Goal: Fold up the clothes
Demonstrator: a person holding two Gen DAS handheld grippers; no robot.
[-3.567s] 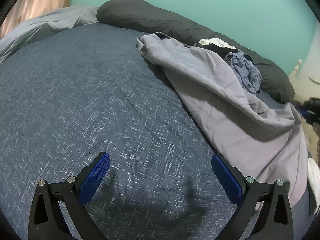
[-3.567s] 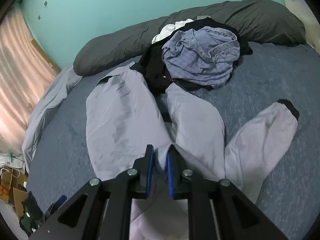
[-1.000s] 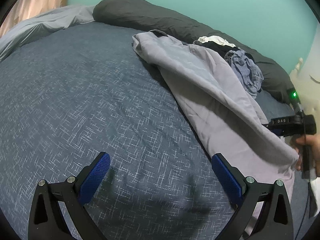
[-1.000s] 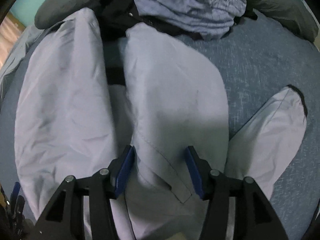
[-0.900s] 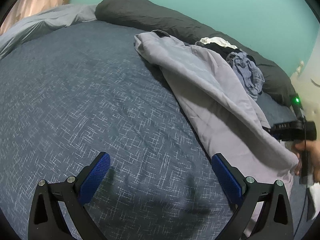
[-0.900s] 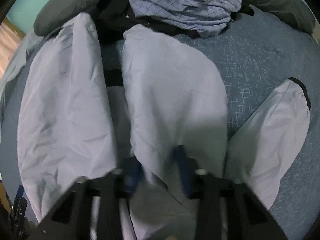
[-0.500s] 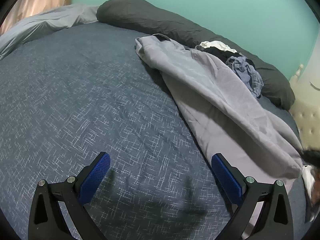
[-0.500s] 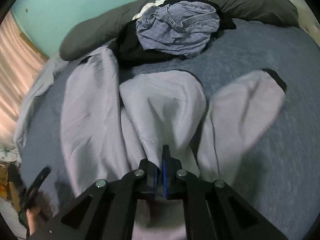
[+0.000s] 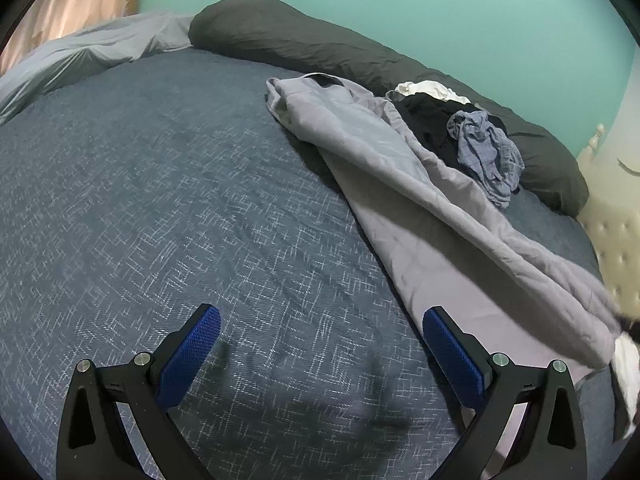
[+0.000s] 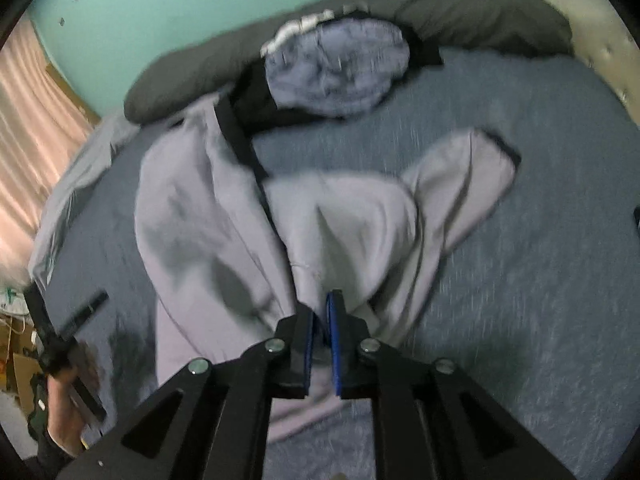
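Note:
A light grey jacket [image 10: 208, 216] with black cuffs lies spread on the blue bed [image 10: 540, 280]. My right gripper [image 10: 320, 320] is shut on a fold of the jacket near its middle, and the cloth rises in a peak from the jaws. One sleeve [image 10: 468, 176] stretches off to the right. In the left wrist view the same jacket [image 9: 440, 216] runs diagonally along the bed's right side. My left gripper [image 9: 320, 340] hangs open over bare blue bedcover, left of the jacket's edge, holding nothing.
A pile of clothes, blue checked cloth [image 9: 486, 156] on black [image 9: 424, 120], sits against a long dark pillow [image 9: 320, 52] by the teal wall. A grey sheet [image 9: 80, 56] lies at the far left. A cream padded headboard [image 9: 616, 248] borders the right.
My right gripper opened, came down on the jacket, shut on a fold and now lifts it, bunching the cloth. The left gripper has stayed open over the bedcover.

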